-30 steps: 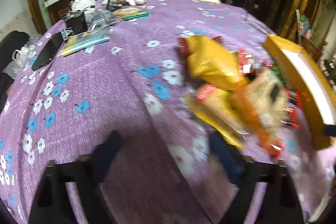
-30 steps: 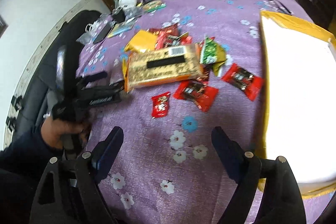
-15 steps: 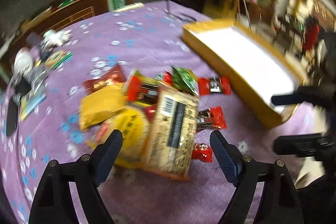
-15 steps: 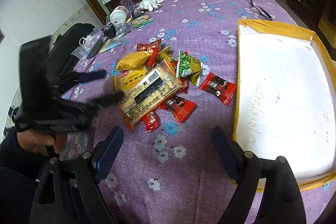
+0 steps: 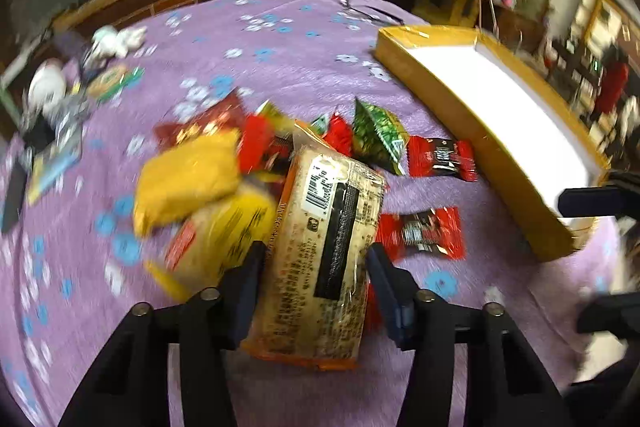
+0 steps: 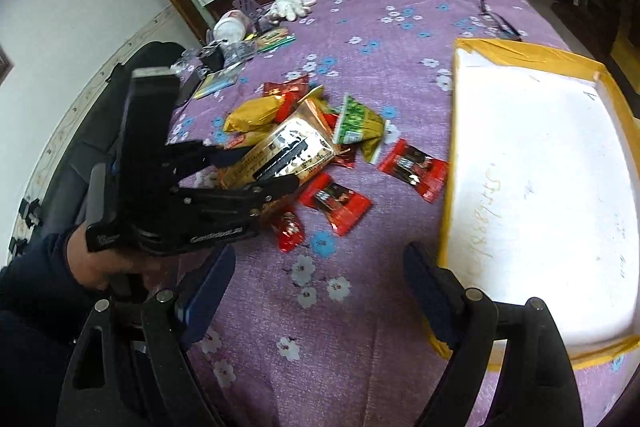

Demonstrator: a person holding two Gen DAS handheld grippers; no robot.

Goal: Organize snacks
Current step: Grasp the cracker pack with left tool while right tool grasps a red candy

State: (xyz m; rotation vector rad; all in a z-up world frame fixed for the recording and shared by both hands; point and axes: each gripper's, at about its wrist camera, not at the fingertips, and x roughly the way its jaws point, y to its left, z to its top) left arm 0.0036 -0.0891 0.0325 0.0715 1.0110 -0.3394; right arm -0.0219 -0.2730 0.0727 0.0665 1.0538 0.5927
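Observation:
A heap of snack packets lies on the purple flowered tablecloth. A long tan cracker package (image 5: 332,239) (image 6: 288,151) rests on top of it. My left gripper (image 5: 316,283) (image 6: 262,169) straddles the package's near end with its jaws closing, and the pads meet its two long edges. Around it lie a yellow bag (image 5: 188,179), a green packet (image 5: 378,135) and red packets (image 5: 440,157) (image 6: 336,203). My right gripper (image 6: 320,267) hangs open over bare cloth next to the yellow-rimmed white tray (image 6: 520,47) (image 5: 460,115), nothing between its fingers.
Clutter sits at the table's far left: a white glove (image 6: 290,5), a white cup (image 6: 230,27), cards and a dark phone (image 5: 10,195). A black chair (image 6: 100,99) stands beyond that edge. A hand (image 6: 100,259) holds the left gripper.
The left gripper swung from bare cloth over to the snack heap, moved in over the cracker package and narrowed its jaws onto it. The right gripper stayed open in about the same place.

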